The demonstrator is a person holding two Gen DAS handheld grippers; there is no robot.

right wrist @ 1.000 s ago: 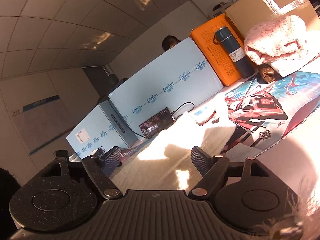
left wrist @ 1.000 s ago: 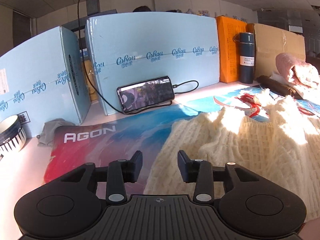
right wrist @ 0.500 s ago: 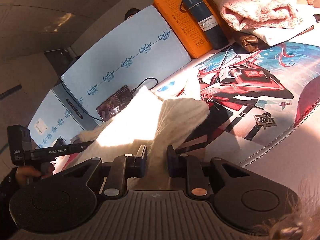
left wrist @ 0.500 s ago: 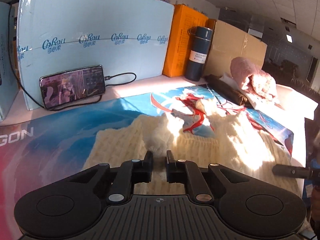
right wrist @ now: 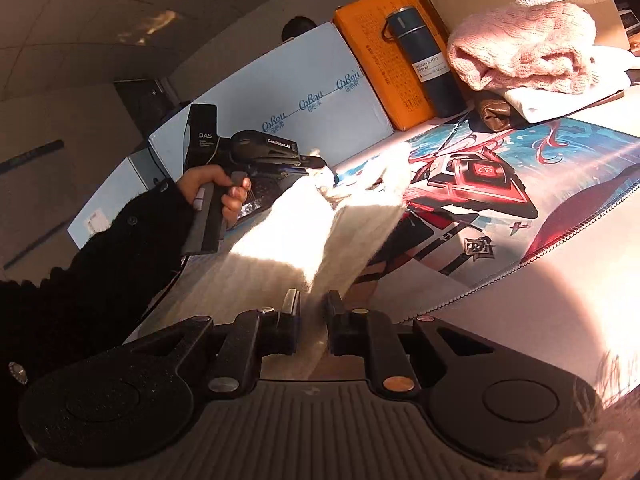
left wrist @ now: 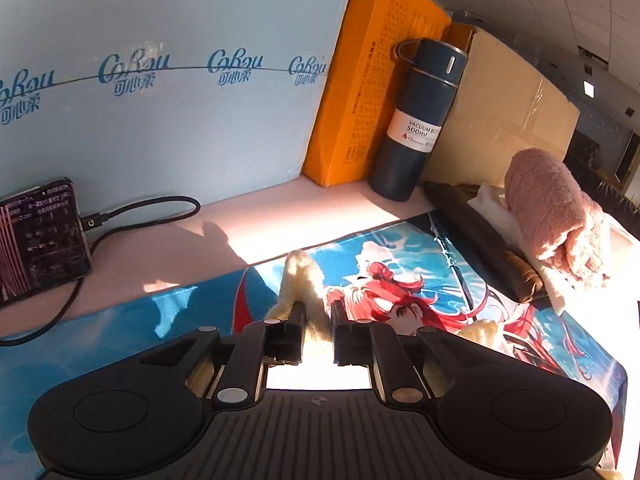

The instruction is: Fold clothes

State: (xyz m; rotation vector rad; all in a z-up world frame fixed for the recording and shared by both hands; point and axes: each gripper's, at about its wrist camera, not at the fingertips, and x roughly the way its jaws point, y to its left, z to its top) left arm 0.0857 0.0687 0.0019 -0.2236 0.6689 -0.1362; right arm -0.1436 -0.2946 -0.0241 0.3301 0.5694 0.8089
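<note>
Both grippers hold the cream knit sweater (right wrist: 320, 216) raised above the printed desk mat (right wrist: 560, 168). The left gripper (left wrist: 316, 316) has its fingers drawn narrow on a bunched edge of the knit, which pokes out beyond the fingertips. The right gripper (right wrist: 310, 304) has its fingers narrow around another edge of the same garment, and the fabric spans between the two tools in a sagging sheet. Risk one: slippage. The knit is thick and loose, and each grip appears to take only a small fold near the fingertips; uneven pulling between the hands can drag an edge out and drop that side. Risk two: a crooked fold. If one gripper travels further than the other, the carried edge lands skewed on the mat and the layers do not align. Risk three: collision with clutter. The vacuum bottle (left wrist: 416, 120) stands upright near the far edge of the mat, and the phone (left wrist: 38, 240) with its cable (left wrist: 132, 212) leans against the blue box (left wrist: 160, 80); a forward swing of trailing fabric can topple the bottle or snag the cable. The pink sweater (left wrist: 552, 216) lies well apart to the right and is unlikely to interfere.
</note>
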